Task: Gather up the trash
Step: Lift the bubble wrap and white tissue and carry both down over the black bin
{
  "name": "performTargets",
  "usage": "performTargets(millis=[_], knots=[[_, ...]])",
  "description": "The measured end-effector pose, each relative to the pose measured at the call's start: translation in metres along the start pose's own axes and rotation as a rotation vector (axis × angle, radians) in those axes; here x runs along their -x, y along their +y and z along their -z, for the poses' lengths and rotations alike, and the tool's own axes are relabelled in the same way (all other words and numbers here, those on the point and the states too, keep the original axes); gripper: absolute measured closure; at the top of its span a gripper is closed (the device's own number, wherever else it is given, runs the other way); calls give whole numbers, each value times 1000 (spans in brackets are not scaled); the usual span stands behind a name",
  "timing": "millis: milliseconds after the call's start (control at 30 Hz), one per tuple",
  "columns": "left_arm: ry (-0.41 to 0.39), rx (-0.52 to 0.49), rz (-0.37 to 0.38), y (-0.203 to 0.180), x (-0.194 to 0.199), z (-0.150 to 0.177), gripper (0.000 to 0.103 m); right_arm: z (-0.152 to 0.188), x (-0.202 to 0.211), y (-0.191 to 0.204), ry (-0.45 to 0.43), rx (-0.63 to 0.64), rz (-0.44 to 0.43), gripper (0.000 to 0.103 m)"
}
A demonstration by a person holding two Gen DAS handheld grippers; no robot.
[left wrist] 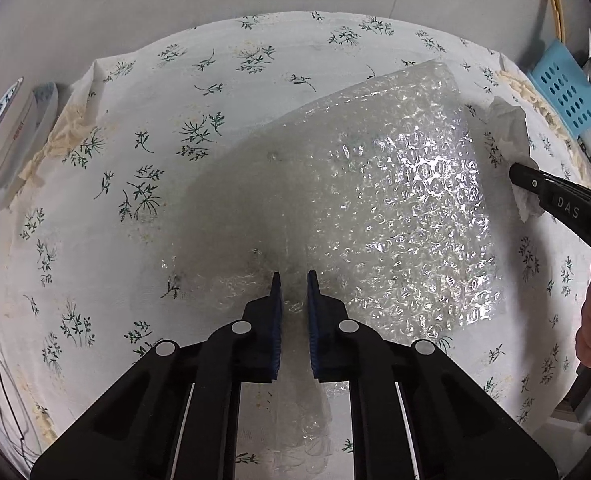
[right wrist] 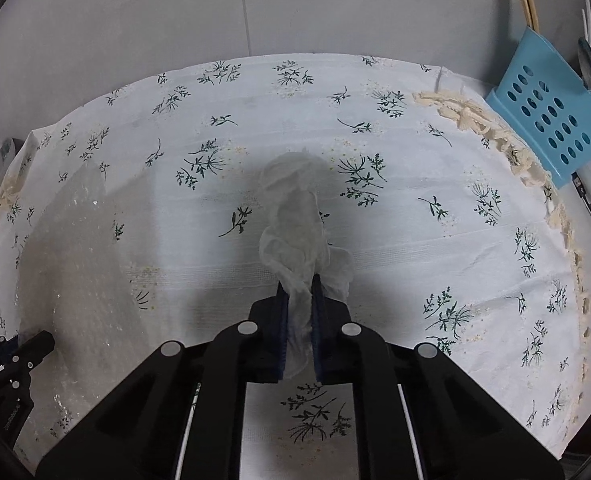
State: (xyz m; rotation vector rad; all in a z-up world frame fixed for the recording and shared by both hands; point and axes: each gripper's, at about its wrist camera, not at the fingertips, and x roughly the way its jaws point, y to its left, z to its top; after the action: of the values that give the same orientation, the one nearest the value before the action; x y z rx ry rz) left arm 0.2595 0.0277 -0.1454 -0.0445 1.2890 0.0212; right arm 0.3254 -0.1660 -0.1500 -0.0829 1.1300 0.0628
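The right gripper (right wrist: 298, 286) had its fingers clamped on a crumpled white tissue (right wrist: 295, 216), held above the floral tablecloth (right wrist: 415, 216) covering the desk. The left gripper (left wrist: 293, 284) had its fingers slightly apart over the near edge of a bubble wrap sheet (left wrist: 395, 208) lying flat on the cloth. A blue perforated basket (right wrist: 551, 116) stood at the far right edge.

My left gripper (left wrist: 294, 280) sits over the near edge of the clear bubble-wrap sheet (left wrist: 395, 200), which lies on the flower-printed white tablecloth (left wrist: 135, 128). To its right, my right gripper (right wrist: 298, 285) pinches the crumpled white tissue (right wrist: 295, 216). A perforated blue plastic basket (right wrist: 551, 112) stands beyond the cloth's right edge.
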Motion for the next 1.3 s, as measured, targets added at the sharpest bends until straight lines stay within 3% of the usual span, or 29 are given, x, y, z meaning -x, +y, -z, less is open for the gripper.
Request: performTargets(millis=[467, 1300], knots=[[-43, 6, 19, 7, 29, 21, 94, 24, 50, 7, -82, 49, -14, 95], [-87, 2, 29, 6, 69, 52, 94, 67, 117, 1, -159, 23, -65, 95]])
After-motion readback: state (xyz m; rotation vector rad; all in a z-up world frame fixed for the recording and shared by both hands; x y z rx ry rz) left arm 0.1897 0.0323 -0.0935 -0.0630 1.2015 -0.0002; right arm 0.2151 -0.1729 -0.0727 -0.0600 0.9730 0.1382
